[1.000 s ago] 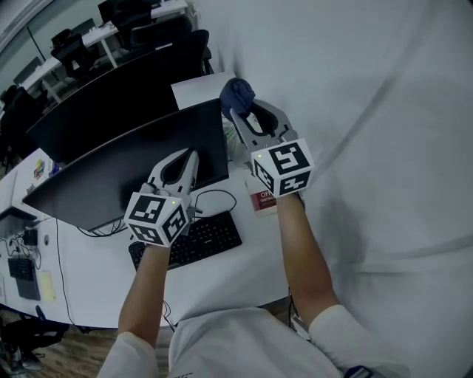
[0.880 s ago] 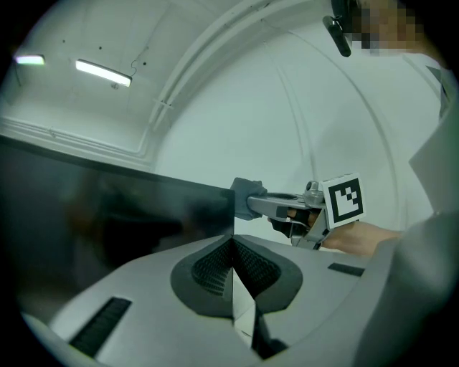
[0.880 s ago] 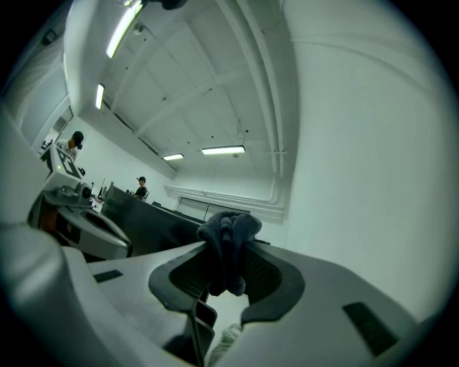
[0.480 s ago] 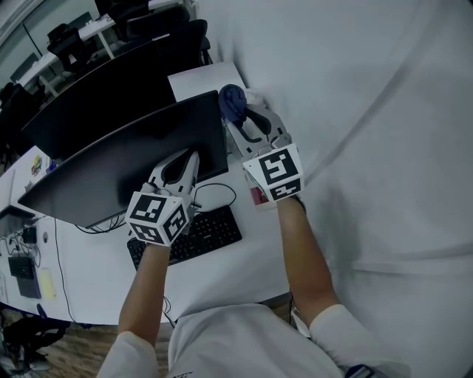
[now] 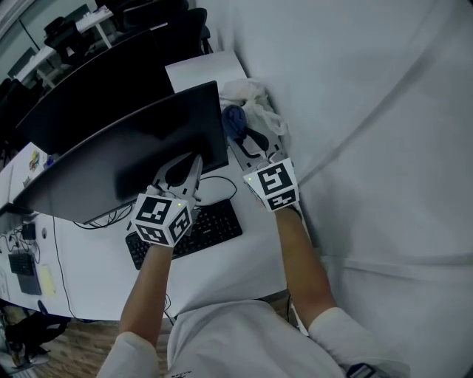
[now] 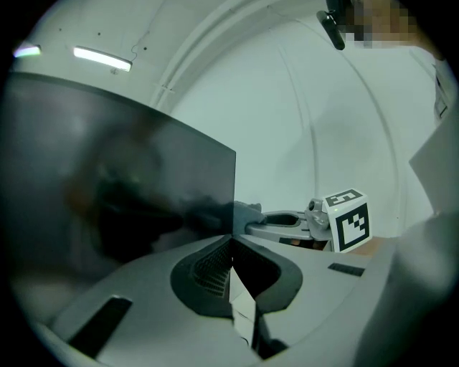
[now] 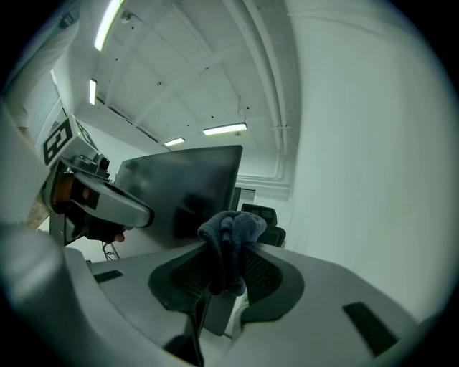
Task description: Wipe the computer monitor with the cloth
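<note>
A wide dark monitor (image 5: 140,144) stands on the white desk (image 5: 244,258). My right gripper (image 5: 238,127) is shut on a bunched blue cloth (image 5: 234,118), which it holds against the monitor's right edge about halfway down. In the right gripper view the cloth (image 7: 231,229) bulges out of the closed jaws in front of the monitor (image 7: 179,186). My left gripper (image 5: 191,161) sits at the screen's lower right part. Its jaws (image 6: 231,244) are closed where the monitor's (image 6: 122,193) right edge ends.
A black keyboard (image 5: 194,230) and a looped cable (image 5: 216,193) lie under the monitor. Crumpled white material (image 5: 251,100) rests behind the cloth. A second dark monitor (image 5: 89,88) stands farther back, office chairs (image 5: 170,22) beyond it. A pale wall (image 5: 369,111) is close on the right.
My right gripper has carried the cloth from the monitor's top right corner down along its right edge. The left gripper has kept its place at the screen's lower part.
</note>
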The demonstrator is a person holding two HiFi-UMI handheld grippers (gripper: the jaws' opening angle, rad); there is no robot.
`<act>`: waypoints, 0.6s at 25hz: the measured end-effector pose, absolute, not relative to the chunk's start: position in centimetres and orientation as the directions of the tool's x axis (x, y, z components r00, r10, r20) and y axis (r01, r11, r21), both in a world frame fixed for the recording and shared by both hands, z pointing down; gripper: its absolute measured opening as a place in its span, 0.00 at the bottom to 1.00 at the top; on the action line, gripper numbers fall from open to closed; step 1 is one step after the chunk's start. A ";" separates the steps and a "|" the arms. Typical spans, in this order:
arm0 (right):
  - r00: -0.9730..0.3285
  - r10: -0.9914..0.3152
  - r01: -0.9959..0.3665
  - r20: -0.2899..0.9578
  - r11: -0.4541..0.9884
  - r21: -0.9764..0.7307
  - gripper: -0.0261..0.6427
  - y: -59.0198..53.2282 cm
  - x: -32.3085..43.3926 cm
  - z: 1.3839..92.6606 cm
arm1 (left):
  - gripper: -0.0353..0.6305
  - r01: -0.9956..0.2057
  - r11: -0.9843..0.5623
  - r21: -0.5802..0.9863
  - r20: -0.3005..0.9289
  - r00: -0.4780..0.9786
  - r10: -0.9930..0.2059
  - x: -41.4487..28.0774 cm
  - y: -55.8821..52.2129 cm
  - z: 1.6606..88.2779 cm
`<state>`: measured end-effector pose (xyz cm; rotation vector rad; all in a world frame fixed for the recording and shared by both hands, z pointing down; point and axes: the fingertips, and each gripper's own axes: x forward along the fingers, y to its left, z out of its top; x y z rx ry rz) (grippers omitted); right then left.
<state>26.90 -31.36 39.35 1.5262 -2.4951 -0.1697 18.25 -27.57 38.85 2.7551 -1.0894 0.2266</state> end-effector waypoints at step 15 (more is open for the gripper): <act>-0.467 -0.832 -0.860 0.299 0.506 0.064 0.22 -29.7 27.3 53.8 | 0.07 -0.669 -0.729 0.144 0.311 0.730 -0.609 19.4 -26.2 47.3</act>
